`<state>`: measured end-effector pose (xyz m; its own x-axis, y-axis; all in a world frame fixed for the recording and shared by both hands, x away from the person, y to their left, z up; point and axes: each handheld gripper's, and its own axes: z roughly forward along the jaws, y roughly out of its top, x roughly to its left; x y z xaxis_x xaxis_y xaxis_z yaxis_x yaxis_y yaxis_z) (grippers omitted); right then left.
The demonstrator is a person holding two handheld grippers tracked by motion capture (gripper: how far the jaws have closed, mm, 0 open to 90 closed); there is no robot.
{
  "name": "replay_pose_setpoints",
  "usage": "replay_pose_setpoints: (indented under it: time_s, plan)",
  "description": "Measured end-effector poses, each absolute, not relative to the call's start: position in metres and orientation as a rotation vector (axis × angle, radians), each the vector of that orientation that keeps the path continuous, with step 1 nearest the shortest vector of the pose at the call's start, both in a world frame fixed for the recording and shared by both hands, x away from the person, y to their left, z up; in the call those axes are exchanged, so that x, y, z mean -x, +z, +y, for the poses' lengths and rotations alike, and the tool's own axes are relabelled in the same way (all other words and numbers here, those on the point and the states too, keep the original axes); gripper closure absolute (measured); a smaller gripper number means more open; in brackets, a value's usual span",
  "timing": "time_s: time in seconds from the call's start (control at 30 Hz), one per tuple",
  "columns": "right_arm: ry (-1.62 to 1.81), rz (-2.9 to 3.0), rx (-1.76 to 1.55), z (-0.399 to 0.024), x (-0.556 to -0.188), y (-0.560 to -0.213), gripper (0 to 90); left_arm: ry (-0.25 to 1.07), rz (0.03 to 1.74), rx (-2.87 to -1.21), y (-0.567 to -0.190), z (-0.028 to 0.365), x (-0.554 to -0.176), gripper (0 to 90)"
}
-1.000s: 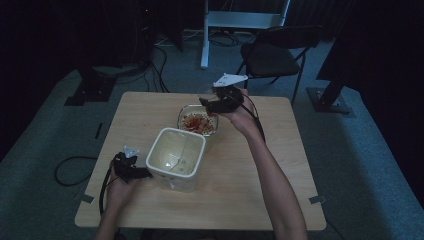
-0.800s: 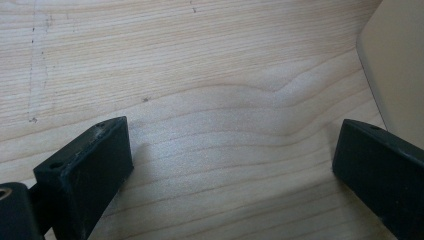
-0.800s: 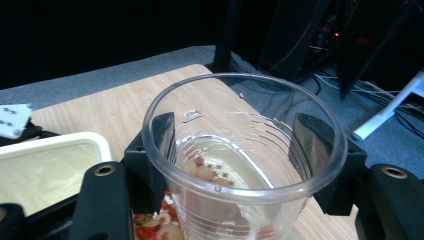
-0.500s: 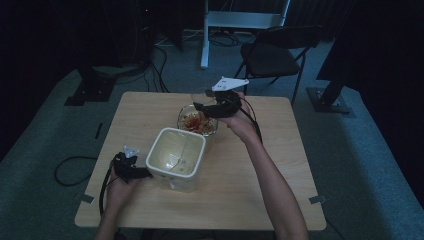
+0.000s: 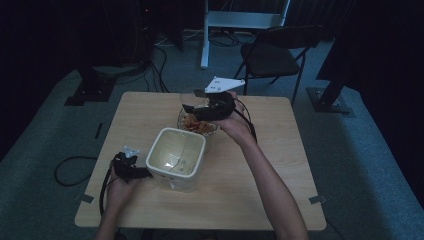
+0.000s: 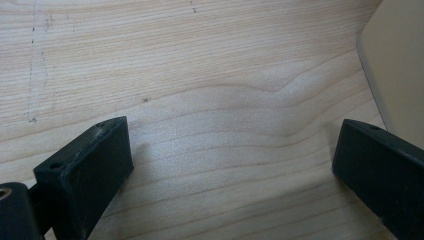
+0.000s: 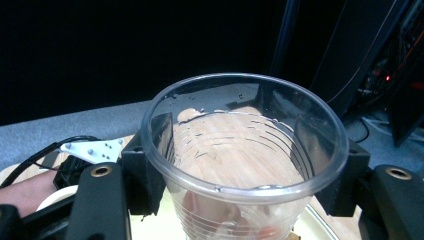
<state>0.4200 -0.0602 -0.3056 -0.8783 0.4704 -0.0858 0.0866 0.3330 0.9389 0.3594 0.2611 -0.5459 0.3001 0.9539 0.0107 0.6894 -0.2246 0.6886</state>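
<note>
A dim room with grey carpet surrounds the wooden table, and a dark chair stands beyond the table's far edge. Near the table's middle sits a cream square container, its inside bare but for faint smears. Just behind the container is a glass bowl holding reddish-orange food. Above that bowl the right gripper clamps a clear plastic cup, upright and seemingly empty. At the container's left side the left gripper rests low over the table, jaws wide apart with nothing between them.
</note>
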Motion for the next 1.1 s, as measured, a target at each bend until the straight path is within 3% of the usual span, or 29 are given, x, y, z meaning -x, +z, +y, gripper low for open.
replay_pose_setpoints:
  time_s: [1.1]
  plan:
    - [1.649, 2.392, -0.353, -0.005, -0.381, -0.332, 30.4, 0.594, 1.46, -1.992, -0.546, 0.261, -0.36, 3.2]
